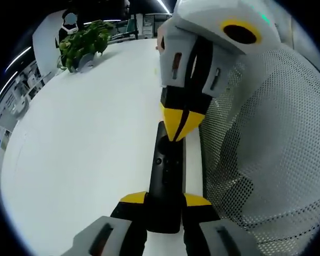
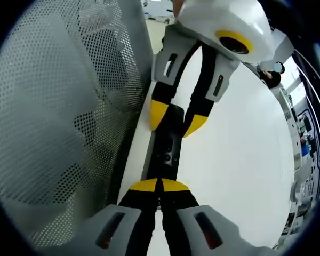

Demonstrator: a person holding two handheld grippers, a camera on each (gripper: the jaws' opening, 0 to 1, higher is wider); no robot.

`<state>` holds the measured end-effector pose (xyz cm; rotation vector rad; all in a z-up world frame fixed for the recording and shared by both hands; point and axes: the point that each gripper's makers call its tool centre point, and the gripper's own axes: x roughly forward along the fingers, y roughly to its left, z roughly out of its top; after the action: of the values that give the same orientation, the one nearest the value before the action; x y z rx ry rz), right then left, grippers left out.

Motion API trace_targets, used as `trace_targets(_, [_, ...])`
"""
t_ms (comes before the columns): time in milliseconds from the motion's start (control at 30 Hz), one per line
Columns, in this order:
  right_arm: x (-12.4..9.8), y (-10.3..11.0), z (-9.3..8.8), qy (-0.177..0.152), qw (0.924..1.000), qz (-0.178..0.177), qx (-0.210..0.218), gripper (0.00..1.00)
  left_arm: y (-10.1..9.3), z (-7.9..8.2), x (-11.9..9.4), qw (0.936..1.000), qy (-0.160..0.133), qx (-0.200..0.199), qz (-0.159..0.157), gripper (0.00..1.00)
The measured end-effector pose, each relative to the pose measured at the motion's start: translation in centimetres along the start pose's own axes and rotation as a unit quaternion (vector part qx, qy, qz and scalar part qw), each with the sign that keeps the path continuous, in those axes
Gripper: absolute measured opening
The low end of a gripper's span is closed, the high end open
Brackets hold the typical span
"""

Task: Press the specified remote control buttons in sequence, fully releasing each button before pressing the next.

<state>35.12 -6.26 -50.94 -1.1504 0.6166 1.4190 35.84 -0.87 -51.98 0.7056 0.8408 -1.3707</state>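
A slim black remote (image 1: 166, 176) lies lengthwise over the edge of a white table (image 1: 85, 154). My left gripper (image 1: 165, 200) is shut on its near end, one yellow tip on each side. My right gripper (image 1: 181, 127) comes in from above with its yellow tips pressed together, pointing down onto the remote's far end. In the right gripper view, the right gripper (image 2: 160, 185) is shut, its tips meeting over one end of the remote (image 2: 165, 145). The left gripper (image 2: 176, 120) clamps the other end. Whether a button is pushed in I cannot tell.
A white mesh chair back (image 1: 266, 160) stands close beside the remote and takes up the left of the right gripper view (image 2: 53, 106). A potted green plant (image 1: 83, 44) sits at the table's far side. Office shelving lies beyond the table.
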Motion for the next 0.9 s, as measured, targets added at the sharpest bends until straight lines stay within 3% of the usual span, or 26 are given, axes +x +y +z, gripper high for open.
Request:
trace_targets(500, [0.22, 0.26, 0.13, 0.014, 0.9981, -0.002, -0.060, 0.00, -0.08, -0.01, 0.04, 1.0000, 0.004, 0.005, 0.001, 0.24])
trace_targets(767, [0.35, 0.11, 0.09, 0.026, 0.9990, 0.017, -0.033, 0.00, -0.11, -0.01, 0.00, 0.9999, 0.006, 0.009, 0.002, 0.24])
trace_targets(800, [0.32, 0.07, 0.05, 0.022, 0.9993, 0.017, -0.025, 0.00, -0.10, -0.01, 0.00, 0.9999, 0.006, 0.009, 0.001, 0.24])
trace_targets(833, [0.32, 0.18, 0.08, 0.011, 0.9997, 0.017, 0.013, 0.00, -0.10, -0.02, -0.01, 1.0000, 0.006, 0.008, 0.001, 0.24])
trace_targets(900, [0.21, -0.16, 0.05, -0.039, 0.9922, 0.024, 0.116, 0.00, -0.09, -0.02, -0.04, 1.0000, 0.003, 0.006, 0.000, 0.24])
